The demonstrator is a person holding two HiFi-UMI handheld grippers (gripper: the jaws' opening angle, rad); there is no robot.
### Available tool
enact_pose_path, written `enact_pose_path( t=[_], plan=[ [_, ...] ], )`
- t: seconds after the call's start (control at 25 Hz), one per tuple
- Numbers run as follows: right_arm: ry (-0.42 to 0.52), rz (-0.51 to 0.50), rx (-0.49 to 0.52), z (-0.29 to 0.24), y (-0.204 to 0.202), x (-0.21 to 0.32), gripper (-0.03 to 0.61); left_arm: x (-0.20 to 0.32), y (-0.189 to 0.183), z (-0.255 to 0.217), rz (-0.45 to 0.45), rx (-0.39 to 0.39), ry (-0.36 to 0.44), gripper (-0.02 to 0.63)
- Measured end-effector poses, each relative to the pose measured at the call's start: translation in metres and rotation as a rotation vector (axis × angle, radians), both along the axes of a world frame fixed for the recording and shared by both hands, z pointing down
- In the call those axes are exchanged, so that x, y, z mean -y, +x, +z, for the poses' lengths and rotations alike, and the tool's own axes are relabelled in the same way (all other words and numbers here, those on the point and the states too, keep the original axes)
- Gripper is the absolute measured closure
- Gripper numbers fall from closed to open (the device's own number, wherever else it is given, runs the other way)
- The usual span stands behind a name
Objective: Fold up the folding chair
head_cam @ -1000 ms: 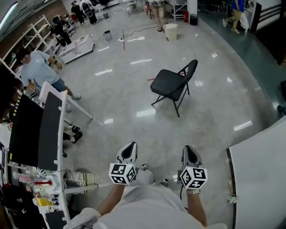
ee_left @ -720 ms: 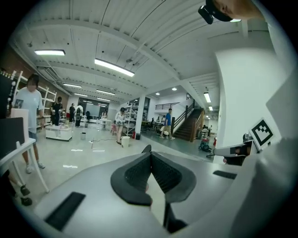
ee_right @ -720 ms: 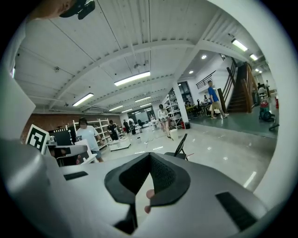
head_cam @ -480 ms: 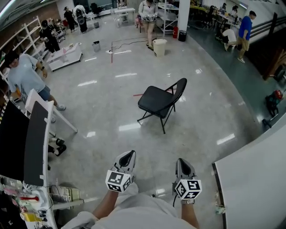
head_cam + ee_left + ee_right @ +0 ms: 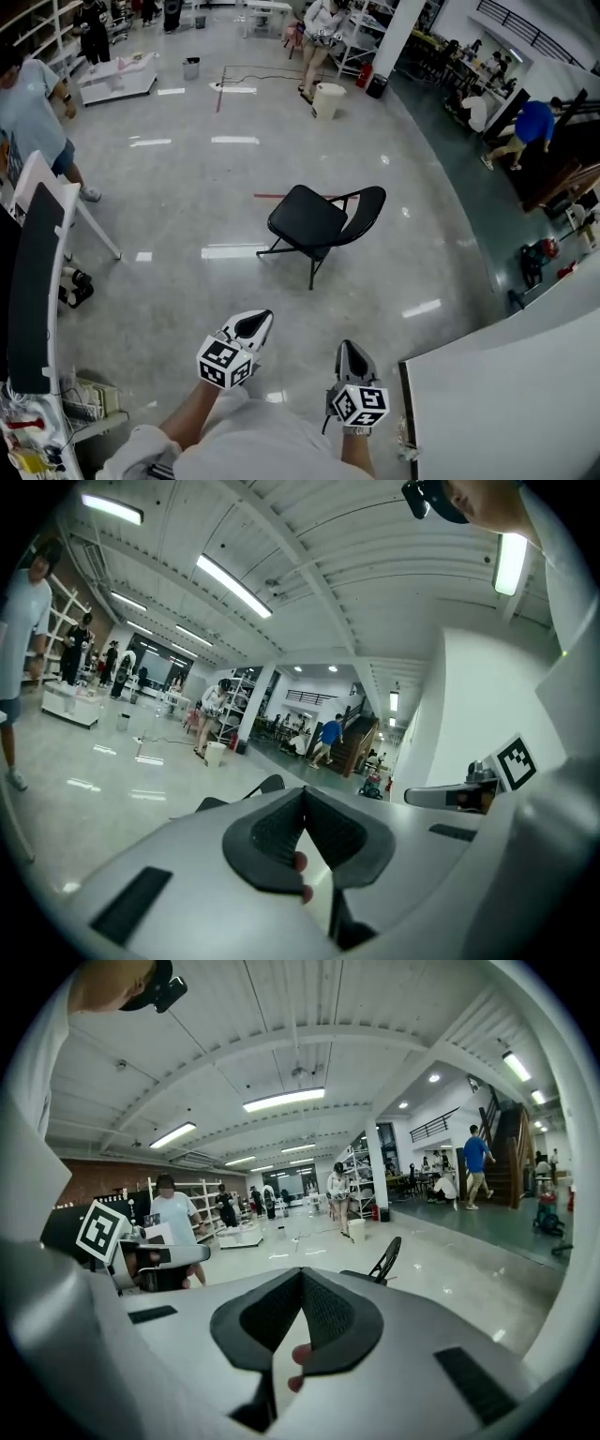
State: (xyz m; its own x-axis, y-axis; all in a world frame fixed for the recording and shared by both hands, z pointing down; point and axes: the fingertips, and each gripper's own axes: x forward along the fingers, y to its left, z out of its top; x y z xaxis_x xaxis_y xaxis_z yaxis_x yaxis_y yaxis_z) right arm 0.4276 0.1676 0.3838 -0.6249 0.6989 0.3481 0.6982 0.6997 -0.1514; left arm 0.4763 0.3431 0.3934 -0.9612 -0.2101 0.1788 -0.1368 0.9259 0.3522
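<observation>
At the bottom of the head view, nearest the wearer, the left gripper (image 5: 251,325) and the right gripper (image 5: 348,352) point forward side by side. Each has its jaws pressed together, with nothing between them. At 3 o'clock of them lies a white panel (image 5: 506,394); at 9 o'clock, a black-faced board on a white frame (image 5: 36,258). At 12 o'clock, well apart from both grippers, the black folding chair (image 5: 314,220) stands unfolded on the glossy grey floor (image 5: 187,216), seat level, backrest toward 3 o'clock. Farther on at 12 o'clock is a white bucket (image 5: 327,99); at 10 o'clock, a person in a pale shirt (image 5: 33,112).
</observation>
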Motion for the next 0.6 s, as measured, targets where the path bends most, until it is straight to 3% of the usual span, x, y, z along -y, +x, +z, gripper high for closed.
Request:
enact_pose_path(
  t=[0.24, 0.48, 0.6],
  plan=[
    [-0.02, -0.033, 0.028, -0.005, 0.008, -0.063, 0.574, -0.054, -0.023, -0.011, 0.05, 0.067, 0.097, 0.603],
    [-0.007, -0.022, 0.028, -0.005, 0.001, -0.081, 0.574, -0.063, -0.041, -0.018, 0.096, 0.075, 0.079, 0.603],
    [-0.015, -0.002, 0.003, -0.001, -0.008, -0.089, 0.574, -0.071, -0.044, -0.011, 0.08, 0.058, 0.111, 0.603]
  ],
)
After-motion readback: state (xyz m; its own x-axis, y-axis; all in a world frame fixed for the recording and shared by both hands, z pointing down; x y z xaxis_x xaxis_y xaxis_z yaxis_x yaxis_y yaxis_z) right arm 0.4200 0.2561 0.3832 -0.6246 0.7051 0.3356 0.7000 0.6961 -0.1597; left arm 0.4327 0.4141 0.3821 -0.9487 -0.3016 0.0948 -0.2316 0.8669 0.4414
